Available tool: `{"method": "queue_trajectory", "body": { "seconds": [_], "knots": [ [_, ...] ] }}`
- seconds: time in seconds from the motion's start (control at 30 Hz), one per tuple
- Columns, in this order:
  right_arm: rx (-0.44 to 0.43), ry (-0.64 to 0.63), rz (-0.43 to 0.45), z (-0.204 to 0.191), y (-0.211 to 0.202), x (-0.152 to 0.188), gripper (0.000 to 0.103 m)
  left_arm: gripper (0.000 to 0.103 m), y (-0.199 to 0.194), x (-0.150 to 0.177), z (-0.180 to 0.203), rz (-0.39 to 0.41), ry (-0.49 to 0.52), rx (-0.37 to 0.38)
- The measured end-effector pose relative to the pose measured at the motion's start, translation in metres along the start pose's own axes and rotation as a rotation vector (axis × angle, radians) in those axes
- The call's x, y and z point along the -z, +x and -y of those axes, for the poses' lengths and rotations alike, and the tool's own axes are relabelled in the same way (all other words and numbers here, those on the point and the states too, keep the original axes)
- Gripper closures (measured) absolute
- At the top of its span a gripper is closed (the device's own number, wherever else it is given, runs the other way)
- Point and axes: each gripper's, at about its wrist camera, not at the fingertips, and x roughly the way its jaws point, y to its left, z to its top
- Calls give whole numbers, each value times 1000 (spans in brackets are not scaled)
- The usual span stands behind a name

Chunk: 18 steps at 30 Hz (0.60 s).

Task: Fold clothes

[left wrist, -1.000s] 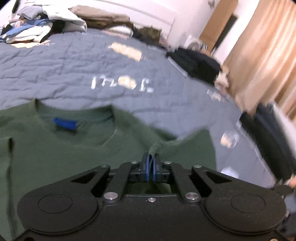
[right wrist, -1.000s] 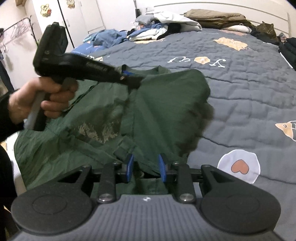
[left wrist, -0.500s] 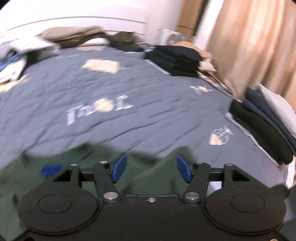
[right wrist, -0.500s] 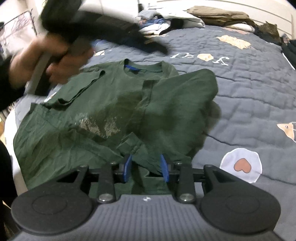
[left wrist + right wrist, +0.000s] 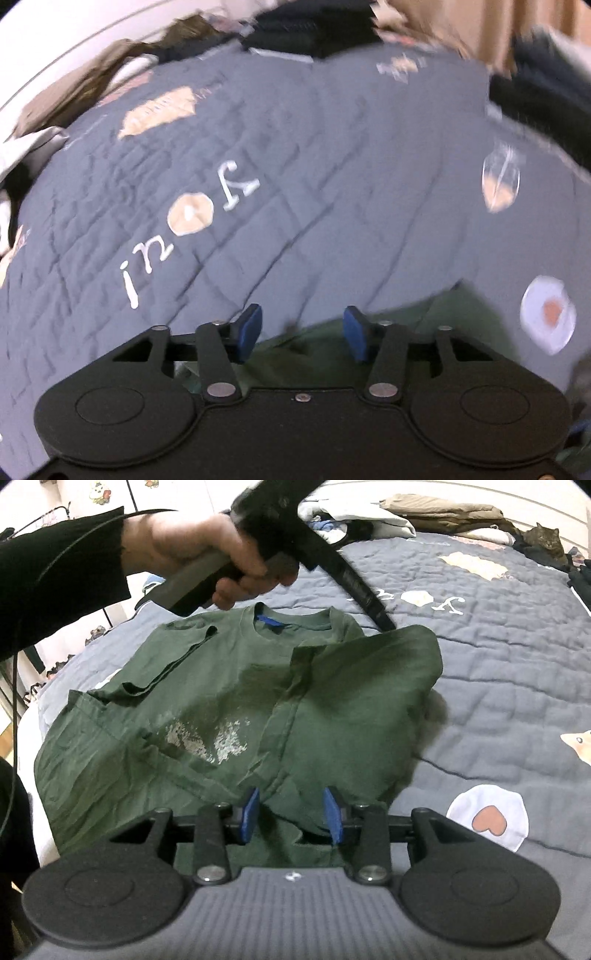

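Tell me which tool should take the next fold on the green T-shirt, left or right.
Right, probably. The right tool sits open and low over the green T-shirt hem, cloth between its fingers. The left tool is open too, but raised above the shirt's far edge.

A shirt lies on the bed, toward its left side, collar away from the right gripper. Piled clothes and a cat sit behind it at the far end.
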Motion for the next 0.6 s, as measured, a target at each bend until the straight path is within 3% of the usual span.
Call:
{"method": "queue_trajectory", "body": {
  "seconds": [0.17, 0.23, 0.27, 0.37, 0.47, 0.6],
  "knots": [
    [0, -5, -13, 0, 4, -3, 65, 59, 25, -2, 20, -36, 133, 26],
    [-5, -8, -14, -1, 5, -3, 65, 74, 31, -3, 23, -62, 161, 58],
    [-7, -9, -14, -1, 5, -3, 65, 89, 33, -3, 25, -75, 175, 74],
    [-8, -7, -15, 0, 4, -3, 65, 101, 41, -4, 29, -115, 217, 122],
    [-5, -6, -17, 2, 5, -3, 65, 103, 34, -8, 23, -48, 176, 109],
    [-1, -7, -12, 0, 4, -3, 65, 103, 29, -15, 20, -20, 166, 103]
  ]
}}
